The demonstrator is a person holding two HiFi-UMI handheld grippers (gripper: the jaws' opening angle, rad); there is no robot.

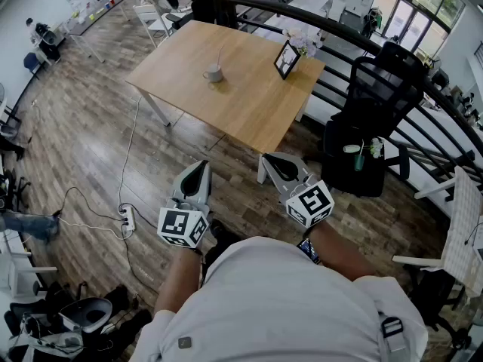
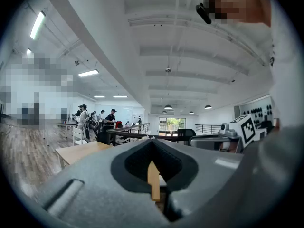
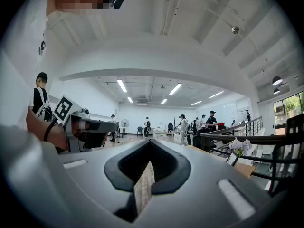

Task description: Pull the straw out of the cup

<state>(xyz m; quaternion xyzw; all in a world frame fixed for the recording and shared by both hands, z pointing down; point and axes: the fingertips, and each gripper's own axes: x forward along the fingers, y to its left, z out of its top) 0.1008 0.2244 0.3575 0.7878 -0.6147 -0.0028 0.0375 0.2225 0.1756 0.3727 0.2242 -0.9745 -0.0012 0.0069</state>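
A grey cup [image 1: 213, 73] with a thin straw [image 1: 219, 56] standing upright in it sits on the wooden table [image 1: 241, 96], far ahead of both grippers. My left gripper [image 1: 198, 169] and right gripper [image 1: 274, 161] are held side by side close to the person's body, well short of the table and pointing level toward it. Each has its jaws together with nothing between them. In the left gripper view my left gripper [image 2: 152, 144] shows only the table's corner [image 2: 78, 153] beyond it. No cup shows past my right gripper [image 3: 151, 142] in its own view.
A picture frame [image 1: 286, 59] and white flowers [image 1: 301, 42] stand at the table's far right edge. A dark curved railing [image 1: 355, 40] runs behind the table, with a black office chair [image 1: 381, 81] past it. A power strip [image 1: 127, 217] and cables lie on the floor at left.
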